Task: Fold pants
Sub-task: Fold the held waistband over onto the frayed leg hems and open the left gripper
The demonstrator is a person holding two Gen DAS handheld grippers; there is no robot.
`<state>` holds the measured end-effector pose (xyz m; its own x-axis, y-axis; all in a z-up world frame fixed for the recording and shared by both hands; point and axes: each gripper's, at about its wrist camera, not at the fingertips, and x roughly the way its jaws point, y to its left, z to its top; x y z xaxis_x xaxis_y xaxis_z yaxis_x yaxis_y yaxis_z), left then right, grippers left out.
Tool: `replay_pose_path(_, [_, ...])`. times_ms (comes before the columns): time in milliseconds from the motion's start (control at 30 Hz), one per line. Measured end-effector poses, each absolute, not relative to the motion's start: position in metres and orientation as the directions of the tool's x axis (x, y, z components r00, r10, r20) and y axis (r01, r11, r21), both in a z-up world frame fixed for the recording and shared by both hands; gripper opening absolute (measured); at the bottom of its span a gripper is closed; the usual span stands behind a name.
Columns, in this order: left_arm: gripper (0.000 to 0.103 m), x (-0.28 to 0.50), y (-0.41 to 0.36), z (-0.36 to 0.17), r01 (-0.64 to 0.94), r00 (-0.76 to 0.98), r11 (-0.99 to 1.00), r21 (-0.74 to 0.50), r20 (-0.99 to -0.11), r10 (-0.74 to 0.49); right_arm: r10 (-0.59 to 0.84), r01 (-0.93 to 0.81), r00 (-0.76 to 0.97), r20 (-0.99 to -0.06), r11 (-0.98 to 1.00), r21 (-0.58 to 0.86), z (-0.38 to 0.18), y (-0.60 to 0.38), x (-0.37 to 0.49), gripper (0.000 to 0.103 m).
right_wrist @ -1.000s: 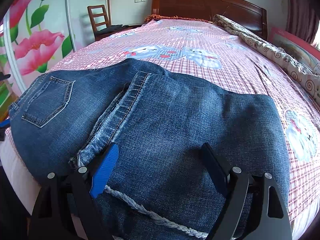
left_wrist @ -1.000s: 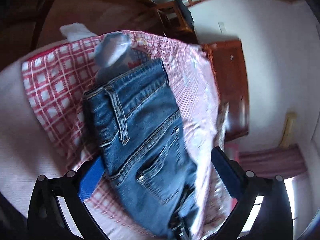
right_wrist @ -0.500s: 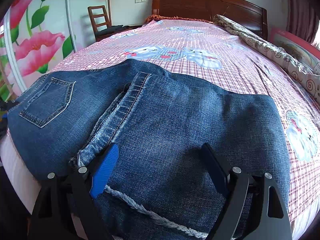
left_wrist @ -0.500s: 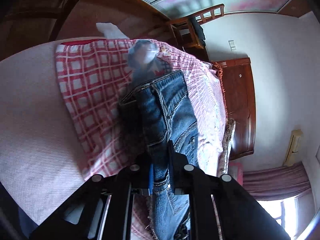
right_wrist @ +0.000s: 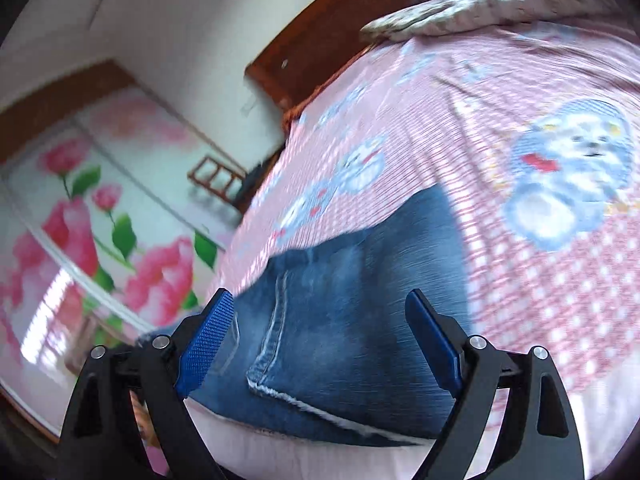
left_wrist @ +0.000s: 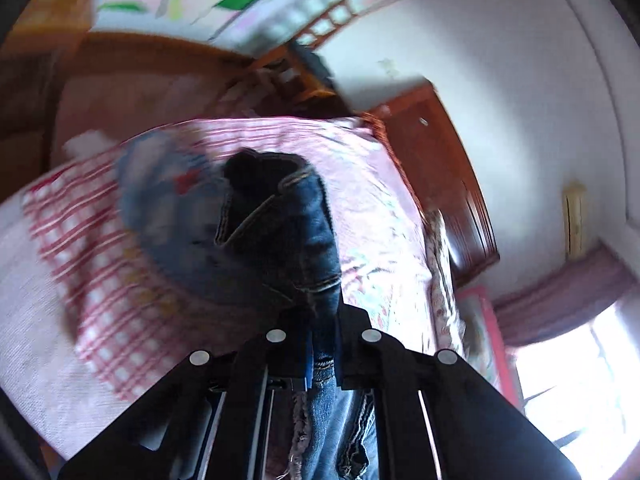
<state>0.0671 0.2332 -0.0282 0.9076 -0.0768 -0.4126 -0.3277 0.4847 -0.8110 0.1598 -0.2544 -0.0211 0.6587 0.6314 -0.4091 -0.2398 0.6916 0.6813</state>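
Two risks: left gripper [left_wrist: 322,346] is clamped tight on one bunched edge of the jeans [left_wrist: 280,232], which rise ahead of its fingers off the checked bedspread [left_wrist: 92,280]; a thin bite could slip mid-carry. Right gripper [right_wrist: 320,334] jaws wide, holding nothing, the denim lying between and beyond its pads [right_wrist: 206,334] — the unsupported end may drag and undo the fold.

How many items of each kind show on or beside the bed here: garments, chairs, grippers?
Jeans: 1
Wooden chair: 1
Grippers: 2, the left gripper shut on the jeans, the right gripper open over them
Total: 4
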Motion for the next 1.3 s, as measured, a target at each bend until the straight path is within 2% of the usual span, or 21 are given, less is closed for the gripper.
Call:
replay_pose_path(200, [0.005,0.094,0.177,0.022,-0.161,0.915,0.715,-0.680,-0.375,-0.150,0.585,-0.173,0.749,-0.311,0.626,0.760,-0.036,-0.328,0.143,0.087])
replay_pose_path(400, [0.005,0.116,0.101,0.054,0.058,0.884,0.847,-0.528,-0.368,-0.290,0.612,-0.158,0.768,-0.188,0.465,0.871,-0.066,-0.352,0.134,0.087])
replay_pose_path(467, [0.005,0.119,0.076,0.058,0.121,0.860,0.861,-0.494,-0.382,-0.339,0.630,-0.173,0.765,-0.132,0.399,0.900,-0.071,-0.357,0.134,0.087])
replay_pose_path(667, [0.005,0.122,-0.013,0.035,0.294,0.757,0.904,-0.310,-0.502,-0.418,0.617,-0.164,0.783,-0.079,0.328,0.930,-0.078,-0.370,0.131,0.087])
replay_pose_path(800, [0.006,0.129,-0.057,0.001,0.376,0.672,0.914,-0.148,-0.636,-0.380,0.622,-0.174,0.781,-0.058,0.306,0.936,-0.081,-0.381,0.124,0.087])
replay_pose_path(833, [0.008,0.128,-0.066,-0.010,0.389,0.662,0.917,-0.086,-0.667,-0.343,0.627,-0.177,0.777,-0.056,0.303,0.937,-0.082,-0.382,0.124,0.087])
replay_pose_path(867, [0.015,0.125,-0.078,-0.026,0.431,0.638,0.902,-0.010,-0.704,-0.313,0.632,-0.179,0.772,-0.058,0.305,0.936,-0.081,-0.381,0.125,0.087])
replay_pose_path(900, [0.017,0.123,-0.087,-0.033,0.462,0.644,0.884,0.077,-0.715,-0.274,0.637,-0.179,0.768,-0.063,0.309,0.934,-0.081,-0.378,0.129,0.087])
replay_pose_path(967, [0.019,0.104,-0.107,-0.038,0.487,0.720,0.817,0.310,-0.671,-0.174,0.653,-0.186,0.754,-0.068,0.311,0.932,-0.079,-0.374,0.131,0.087])
replay_pose_path(1000, [0.019,0.100,-0.110,-0.037,0.490,0.729,0.797,0.354,-0.667,-0.152,0.665,-0.184,0.743,-0.074,0.310,0.933,-0.078,-0.371,0.131,0.088])
replay_pose_path(1033, [0.022,0.098,-0.109,-0.032,0.495,0.724,0.795,0.351,-0.672,-0.153,0.673,-0.177,0.735,-0.088,0.316,0.932,-0.076,-0.368,0.132,0.088])
replay_pose_path(1100, [0.042,0.094,-0.088,-0.017,0.503,0.685,0.834,0.226,-0.693,-0.226,0.687,-0.153,0.711,-0.150,0.359,0.921,-0.067,-0.357,0.134,0.088])
replay_pose_path(1133, [0.078,0.092,-0.077,-0.008,0.468,0.693,0.866,0.175,-0.680,-0.238,0.700,-0.151,0.695,-0.165,0.366,0.918,-0.061,-0.350,0.134,0.088])
replay_pose_path(1167, [0.092,0.089,-0.063,0.001,0.425,0.715,0.896,0.125,-0.654,-0.248,0.720,-0.165,0.677,-0.151,0.349,0.923,-0.057,-0.342,0.134,0.088])
replay_pose_path(1233, [0.092,0.077,-0.022,0.017,0.355,0.738,0.934,-0.031,-0.605,-0.300,0.731,-0.151,0.652,-0.202,0.386,0.910,-0.048,-0.325,0.133,0.088])
replay_pose_path(1300, [0.097,0.066,0.021,0.022,0.242,0.769,0.962,-0.125,-0.579,-0.269,0.744,-0.131,0.620,-0.248,0.410,0.902,-0.046,-0.309,0.139,0.088])
